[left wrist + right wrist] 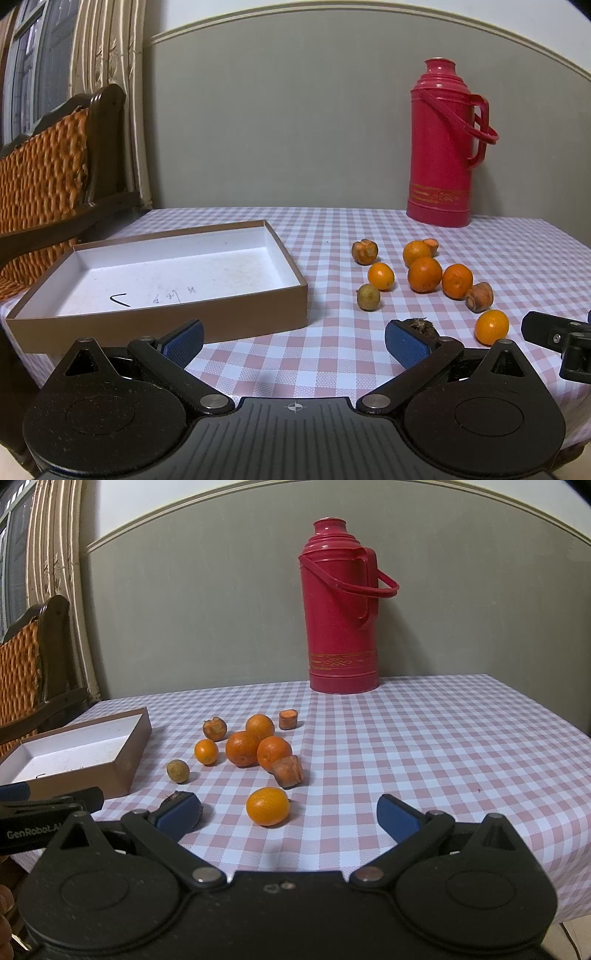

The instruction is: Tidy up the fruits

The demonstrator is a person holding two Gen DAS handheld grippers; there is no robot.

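Observation:
Several oranges (424,274) (242,748) lie in a loose cluster on the checked tablecloth, with two carrot stubs (479,296) (288,771), a brown dried fruit (368,296) (178,771) and a shrivelled orange piece (364,251) (214,727). One orange (267,806) (491,326) lies alone, just ahead of my right gripper (288,818), which is open and empty. A dark dried piece (421,325) sits behind the right fingertip of my left gripper (294,339), also open and empty. The brown box (236,314) (127,755) with a white, empty inside stands left of the fruit.
A tall red thermos (445,147) (341,609) stands at the table's back by the grey wall. A wooden chair with an orange woven cushion (40,173) sits past the table's left edge. The right gripper's finger (554,336) shows at the left view's right edge.

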